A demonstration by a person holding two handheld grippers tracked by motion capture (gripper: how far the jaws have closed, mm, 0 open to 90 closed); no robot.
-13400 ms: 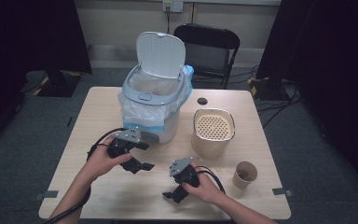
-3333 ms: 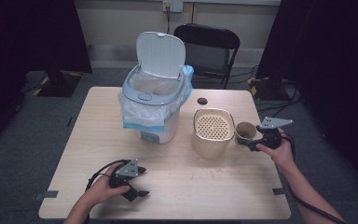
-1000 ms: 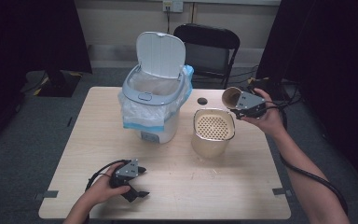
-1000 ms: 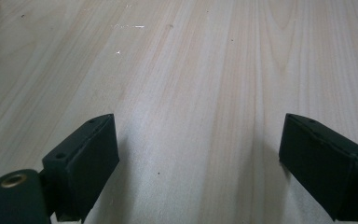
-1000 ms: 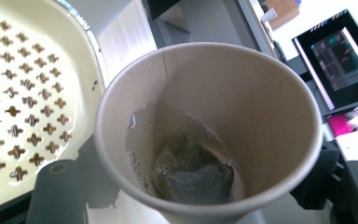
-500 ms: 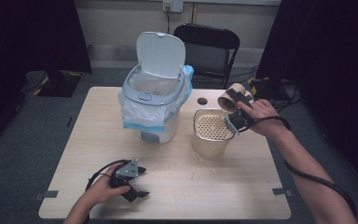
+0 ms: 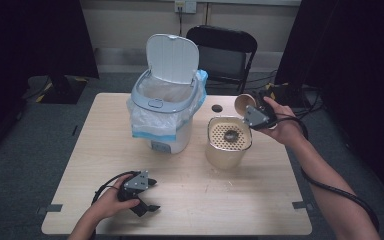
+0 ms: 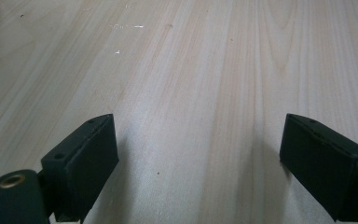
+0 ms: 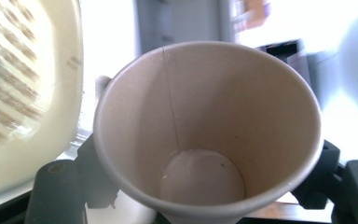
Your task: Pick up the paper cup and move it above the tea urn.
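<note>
High view: right gripper [image 7: 250, 111] clamps a tan paper cup [image 7: 243, 103], tipped sideways above the beige perforated strainer pot [image 7: 228, 141]; left gripper [image 7: 147, 196], jaws apart and empty, rests on the wooden table [image 7: 260, 195].

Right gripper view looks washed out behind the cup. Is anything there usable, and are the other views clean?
Right gripper view: cup sharp, background blown out, strainer blurred. Left gripper view: table evenly lit, soft jaw shadows. High view: table clear, surroundings dark.
</note>
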